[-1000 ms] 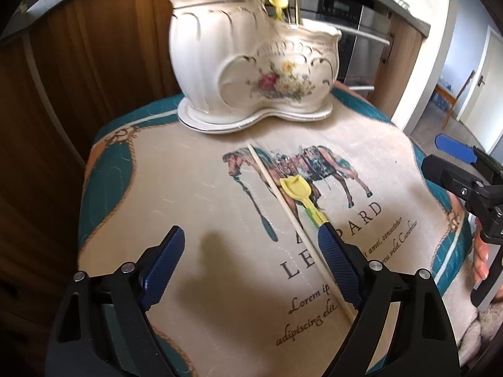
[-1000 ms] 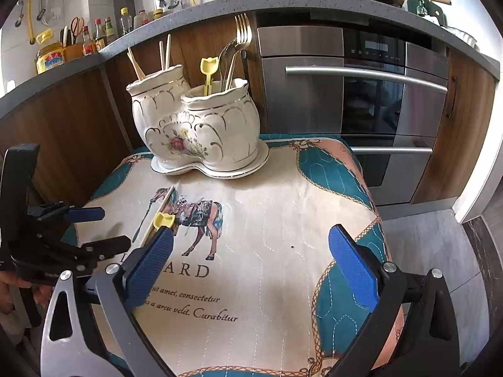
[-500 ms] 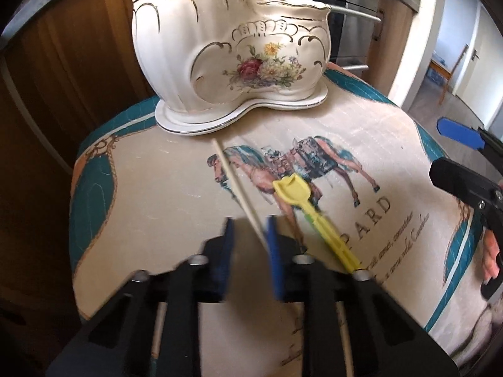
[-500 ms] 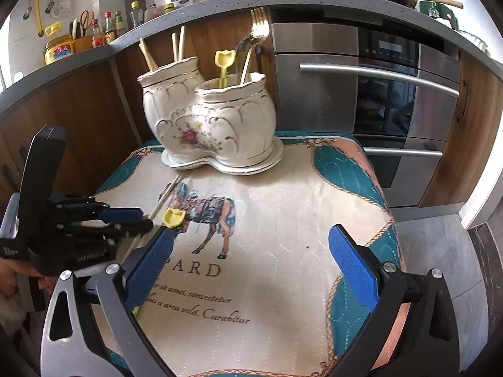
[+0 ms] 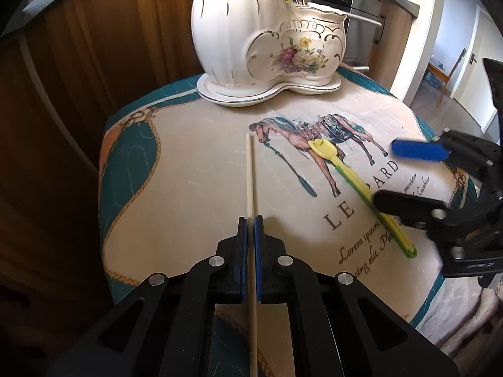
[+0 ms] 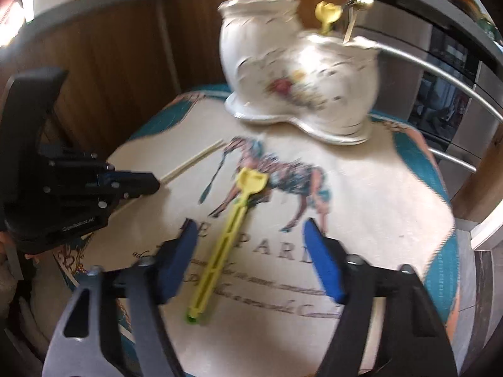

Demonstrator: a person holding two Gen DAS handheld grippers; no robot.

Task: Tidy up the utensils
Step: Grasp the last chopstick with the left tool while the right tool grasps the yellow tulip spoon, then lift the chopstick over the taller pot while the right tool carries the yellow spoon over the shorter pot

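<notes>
So far the ceramic holder [image 5: 267, 40] at twelve o'clock on the bench already held several utensils. The left gripper [image 5: 250, 229] had its jaws clamped on the chopstick [image 5: 250, 176]; the right gripper's [image 6: 251, 251] jaws, just closing, straddled the yellow spoon [image 6: 232, 232] without touching.

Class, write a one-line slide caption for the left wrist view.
Left claw shut on chopstick; right claw straddles yellow spoon near ceramic holder.

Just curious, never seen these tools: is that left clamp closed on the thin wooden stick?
Yes, shut. The left hand-held gripper has its blue pads pressed against the chopstick, no gap visible.
</notes>
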